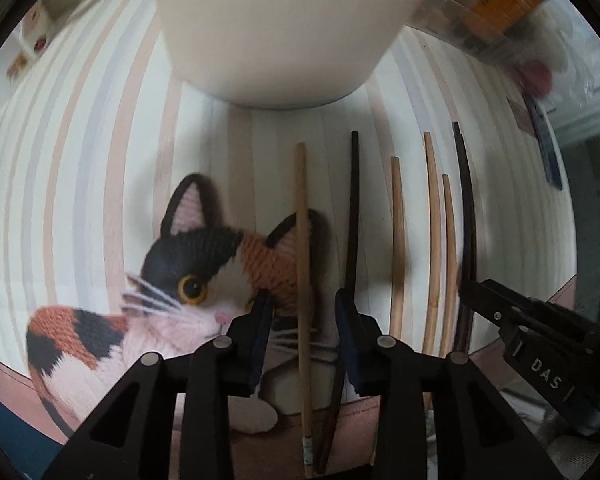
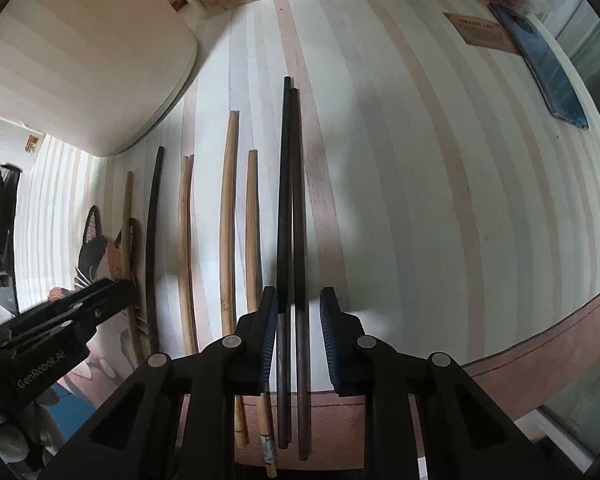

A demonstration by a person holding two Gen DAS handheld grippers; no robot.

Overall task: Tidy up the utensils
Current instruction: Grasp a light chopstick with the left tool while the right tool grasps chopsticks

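Several chopsticks lie side by side on a striped mat. In the left wrist view my left gripper (image 1: 303, 312) is open, its jaws straddling a light bamboo chopstick (image 1: 302, 240), with a dark chopstick (image 1: 353, 208) by its right finger. More bamboo sticks (image 1: 396, 240) lie to the right. In the right wrist view my right gripper (image 2: 298, 316) is open around a pair of dark chopsticks (image 2: 290, 200). Bamboo chopsticks (image 2: 228, 216) lie left of it. The left gripper's body (image 2: 76, 320) shows at lower left there.
A knitted cat coaster (image 1: 204, 280) lies under the left chopsticks. A cream container (image 1: 272, 28) stands just beyond the sticks. A clear box with packets (image 1: 492, 8) and a dark blue flat object (image 2: 548, 76) sit at the far right. The table's edge (image 2: 540, 340) runs close in front.
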